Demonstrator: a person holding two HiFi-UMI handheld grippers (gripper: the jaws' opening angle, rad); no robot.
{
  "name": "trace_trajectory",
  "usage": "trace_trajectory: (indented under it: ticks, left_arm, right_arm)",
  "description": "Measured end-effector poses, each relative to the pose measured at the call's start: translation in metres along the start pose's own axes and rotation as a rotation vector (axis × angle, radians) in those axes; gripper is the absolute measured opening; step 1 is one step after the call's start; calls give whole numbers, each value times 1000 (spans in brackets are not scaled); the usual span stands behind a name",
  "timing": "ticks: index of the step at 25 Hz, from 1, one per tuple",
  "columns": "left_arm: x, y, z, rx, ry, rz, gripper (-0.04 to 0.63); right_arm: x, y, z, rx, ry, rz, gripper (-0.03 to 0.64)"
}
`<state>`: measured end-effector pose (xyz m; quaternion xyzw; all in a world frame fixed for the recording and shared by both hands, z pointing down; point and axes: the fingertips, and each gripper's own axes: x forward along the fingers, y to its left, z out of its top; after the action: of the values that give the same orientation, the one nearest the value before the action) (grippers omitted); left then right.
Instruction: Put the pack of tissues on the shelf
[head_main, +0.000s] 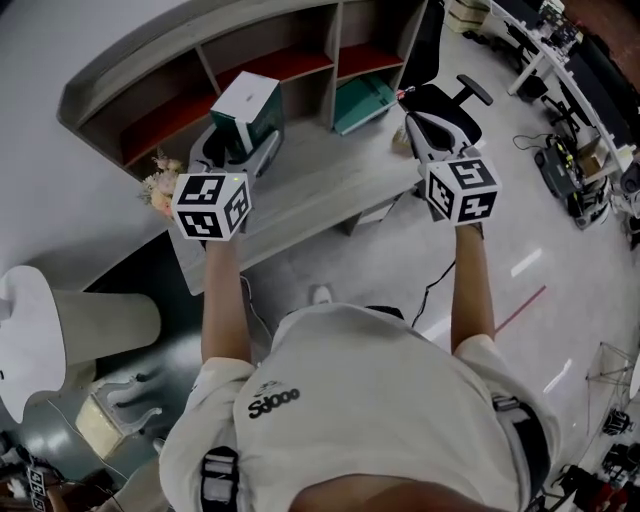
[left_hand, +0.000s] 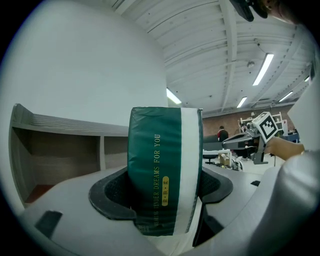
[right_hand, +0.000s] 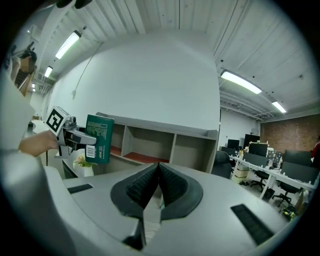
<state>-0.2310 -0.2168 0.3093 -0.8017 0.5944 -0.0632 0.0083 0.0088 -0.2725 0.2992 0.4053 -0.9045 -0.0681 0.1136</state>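
Observation:
The green and white pack of tissues (head_main: 247, 112) stands upright between the jaws of my left gripper (head_main: 236, 150), which is shut on it, held above the desk in front of the shelf (head_main: 255, 62). In the left gripper view the pack of tissues (left_hand: 165, 177) fills the gap between the dark pads. The right gripper view shows the pack of tissues (right_hand: 99, 139) at the left, level with the shelf (right_hand: 160, 142) openings. My right gripper (head_main: 418, 128) hangs over the desk's right end, jaws shut with nothing in them; its pads (right_hand: 150, 187) meet.
A small flower vase (head_main: 160, 185) stands at the desk's left end. A teal item (head_main: 362, 100) lies in the right shelf compartment. A black office chair (head_main: 450, 100) stands right of the desk (head_main: 330, 185). More desks and chairs (right_hand: 280, 175) are beyond.

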Motion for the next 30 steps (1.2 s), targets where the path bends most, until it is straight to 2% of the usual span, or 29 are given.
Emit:
trace_trajectory:
  ticks: [5,11,17,23,30]
  left_arm:
    - [29,23,-6,-4,1,-21,365]
    - [73,32,1,-33,-36,4,364]
    - [118,40,0,-32,-16,11,365]
    - [175,57,-3,-65,15,36,365]
    - [245,73,-18,-76,61,68,365]
  right_arm:
    - [23,-4,-2,28,-9,-23,6]
    - [36,-43,-6,108,-37,-58,6]
    - [67,-73,-22,137,-23,-50,6]
    - [113,-101,-25,161,-22,0,6]
    - [165,-120,-36,121,-1,128,6]
